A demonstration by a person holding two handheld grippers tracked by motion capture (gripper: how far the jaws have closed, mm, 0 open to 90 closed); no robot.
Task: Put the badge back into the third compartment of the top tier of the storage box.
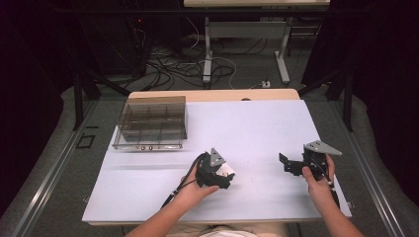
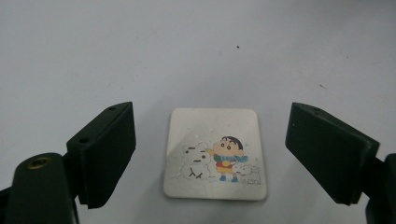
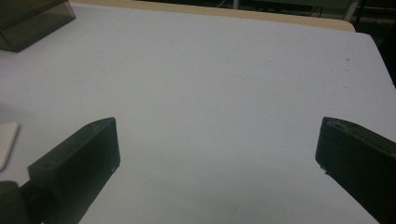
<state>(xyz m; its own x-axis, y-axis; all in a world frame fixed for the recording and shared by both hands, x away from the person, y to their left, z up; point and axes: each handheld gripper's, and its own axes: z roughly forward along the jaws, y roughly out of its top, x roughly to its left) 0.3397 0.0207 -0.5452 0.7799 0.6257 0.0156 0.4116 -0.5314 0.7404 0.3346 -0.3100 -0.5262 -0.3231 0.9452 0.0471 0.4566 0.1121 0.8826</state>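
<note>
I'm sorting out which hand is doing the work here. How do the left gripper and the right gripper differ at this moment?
The left gripper points down at the table with a small cartoon card lying between its jaws, untouched; the right gripper has bare table between its jaws. The left gripper's jaws stand narrower than the right gripper's. In the high view the left sits near the table's middle, the right near its right edge. Both are open.

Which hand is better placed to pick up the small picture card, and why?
Left. The left gripper already has the card lying between its open jaws, pads not touching. The right gripper faces bare table.
</note>
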